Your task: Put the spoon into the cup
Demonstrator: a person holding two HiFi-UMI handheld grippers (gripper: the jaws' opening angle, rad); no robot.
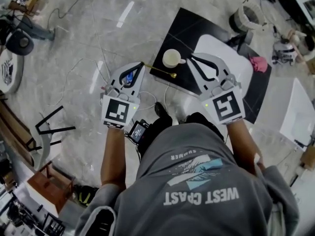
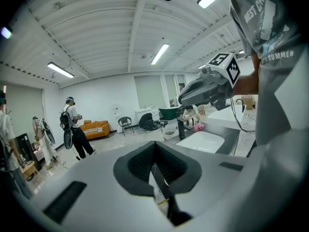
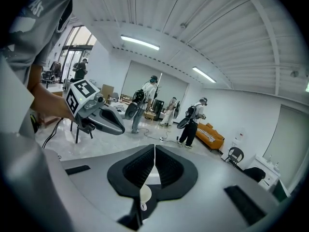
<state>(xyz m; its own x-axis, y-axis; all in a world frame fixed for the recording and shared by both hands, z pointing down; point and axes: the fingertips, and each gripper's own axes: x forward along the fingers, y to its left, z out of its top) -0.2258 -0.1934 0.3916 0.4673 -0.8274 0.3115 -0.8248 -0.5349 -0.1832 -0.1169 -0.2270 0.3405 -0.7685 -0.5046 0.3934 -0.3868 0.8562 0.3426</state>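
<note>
A cream cup point(image 1: 172, 58) stands on the black table point(image 1: 184, 26) near its left edge. Just in front of the cup lies a gold spoon point(image 1: 161, 71), bowl to the right, handle end reaching past the table edge. My left gripper point(image 1: 142, 64) hovers at that handle end with its jaws shut. The left gripper view point(image 2: 154, 146) shows only a yellow sliver of spoon point(image 2: 163, 201) low in the gap, below the jaws. My right gripper point(image 1: 192, 58) is shut and empty just right of the cup. Its own view point(image 3: 154, 149) shows the cup point(image 3: 144, 193) under it.
A white panel point(image 1: 231, 63) covers the table's right part, with a pink cloth point(image 1: 258, 63) beyond it. Cables, a black frame point(image 1: 49, 127) and a white coil point(image 1: 247, 16) lie on the floor. Several people stand far off near an orange sofa point(image 2: 94, 128).
</note>
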